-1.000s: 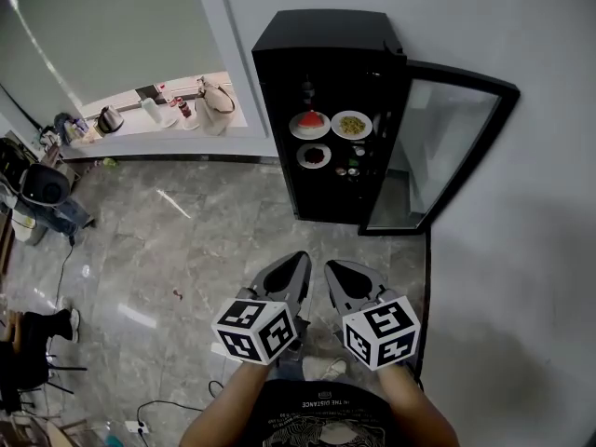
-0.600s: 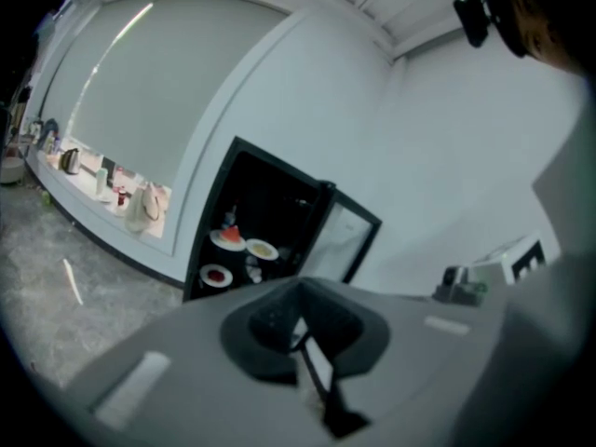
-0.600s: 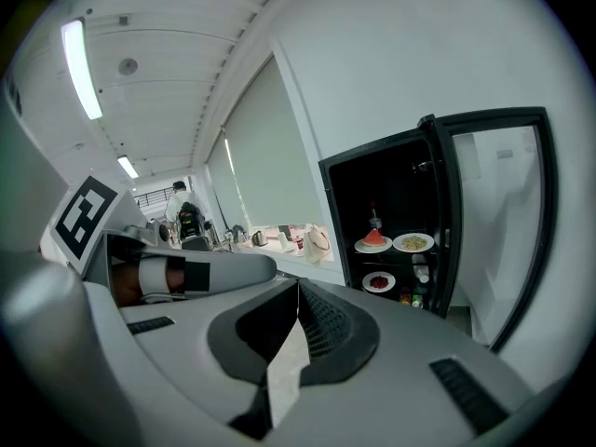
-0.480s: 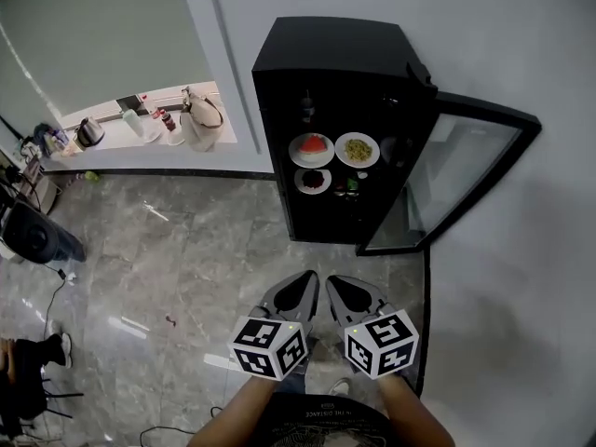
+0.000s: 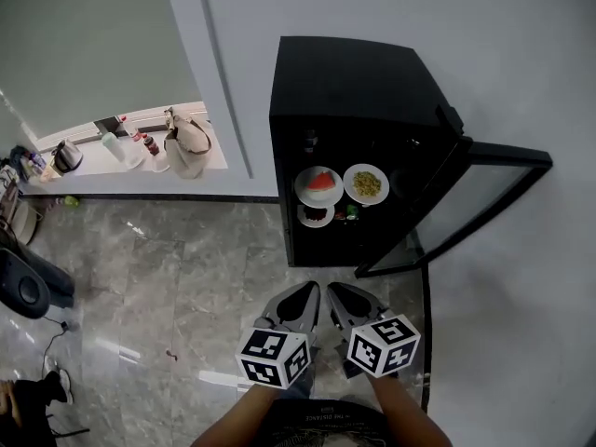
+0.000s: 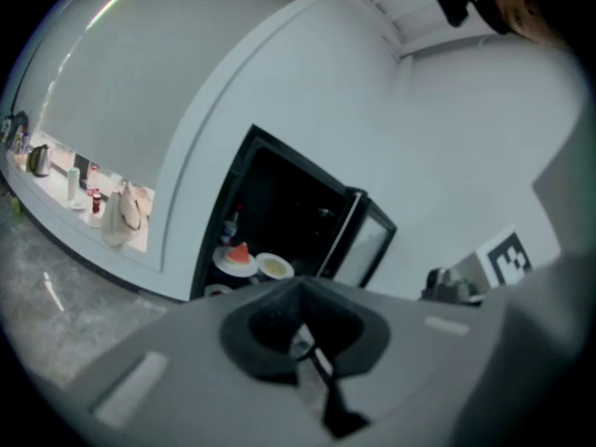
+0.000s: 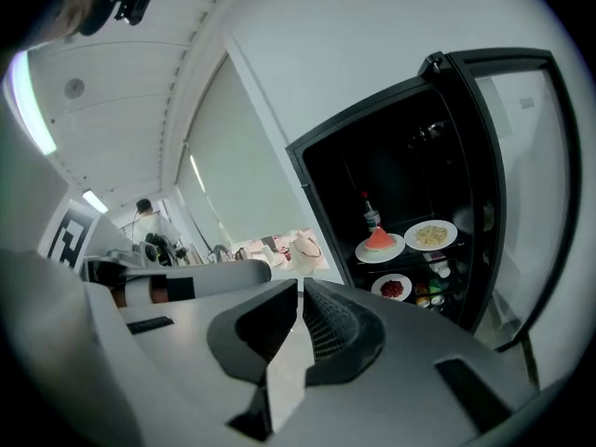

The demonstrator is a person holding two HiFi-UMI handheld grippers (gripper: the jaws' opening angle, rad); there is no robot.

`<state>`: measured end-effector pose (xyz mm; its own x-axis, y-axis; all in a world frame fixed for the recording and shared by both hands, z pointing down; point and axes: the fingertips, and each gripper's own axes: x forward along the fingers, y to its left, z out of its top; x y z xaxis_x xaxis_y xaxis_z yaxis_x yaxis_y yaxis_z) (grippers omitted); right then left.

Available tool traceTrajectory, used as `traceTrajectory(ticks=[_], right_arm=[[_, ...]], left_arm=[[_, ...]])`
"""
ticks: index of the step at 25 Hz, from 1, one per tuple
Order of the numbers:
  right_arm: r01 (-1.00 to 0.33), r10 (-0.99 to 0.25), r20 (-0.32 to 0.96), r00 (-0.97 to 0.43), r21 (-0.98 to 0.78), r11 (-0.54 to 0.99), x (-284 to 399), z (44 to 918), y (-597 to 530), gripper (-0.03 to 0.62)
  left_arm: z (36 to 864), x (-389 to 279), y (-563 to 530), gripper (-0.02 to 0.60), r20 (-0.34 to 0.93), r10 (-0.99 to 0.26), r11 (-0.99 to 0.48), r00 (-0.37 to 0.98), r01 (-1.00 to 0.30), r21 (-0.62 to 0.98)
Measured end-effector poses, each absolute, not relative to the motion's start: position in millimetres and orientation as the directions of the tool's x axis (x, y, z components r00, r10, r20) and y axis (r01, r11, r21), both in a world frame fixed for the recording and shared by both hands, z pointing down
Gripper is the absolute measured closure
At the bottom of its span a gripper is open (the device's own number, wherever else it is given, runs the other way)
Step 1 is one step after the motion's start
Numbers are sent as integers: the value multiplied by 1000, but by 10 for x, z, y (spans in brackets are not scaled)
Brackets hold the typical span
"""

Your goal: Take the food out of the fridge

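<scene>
- Since the earlier frames, the black mini fridge (image 5: 363, 91) has drawn nearer to your hands in the head view. Its glass door (image 5: 480, 203) stands open, as before. You are closing in, but judge the food still out of reach.
- The left hand-held gripper (image 5: 300, 298) and right hand-held gripper (image 5: 343, 298) are at bottom centre. Both have their jaws together with nothing between them.
- The food sits on the fridge shelves, centre frame:
  - a red watermelon wedge on a white plate (image 5: 318, 182)
  - a white plate of yellow food (image 5: 366, 183) just beside it
  - a small plate of dark red food (image 5: 315, 214) on the shelf below

Fridge (image 5: 363, 91) stands at the far wall (image 5: 521, 54), door (image 5: 484, 203) swung out right, with the watermelon plate (image 5: 318, 184) left of the noodle plate (image 5: 367, 183) inside and a third plate (image 5: 316, 214) below.
</scene>
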<state>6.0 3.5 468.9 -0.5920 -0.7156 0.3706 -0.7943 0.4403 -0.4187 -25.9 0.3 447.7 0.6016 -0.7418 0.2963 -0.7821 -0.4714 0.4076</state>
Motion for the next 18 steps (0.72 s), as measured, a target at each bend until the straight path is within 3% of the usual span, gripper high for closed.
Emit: traceTrajectory(ticks=[5, 12, 14, 16, 18], right_arm=[[-737, -751, 317, -579, -597, 316, -19, 4759, -334, 592], [-662, -803, 257, -538, -718, 214, 51, 4924, -855, 591], [-631, -812, 242, -531, -753, 188, 90, 5010, -1029, 569], [-587, -820, 222, -527, -793, 163, 128, 5119, -1222, 496], [-551, -827, 214, -520, -824, 133, 174, 5268, -1418, 494]], left_arm=[[4444, -444, -290, 597, 282, -725, -503, 628, -764, 404], [4469, -511, -615, 597, 283, -710, -525, 645, -753, 398], [4480, -485, -698, 597, 289, -702, -534, 651, -750, 391], [4496, -453, -805, 597, 292, -698, -543, 654, -748, 381], [4529, -416, -939, 597, 294, -699, -541, 652, -751, 379]])
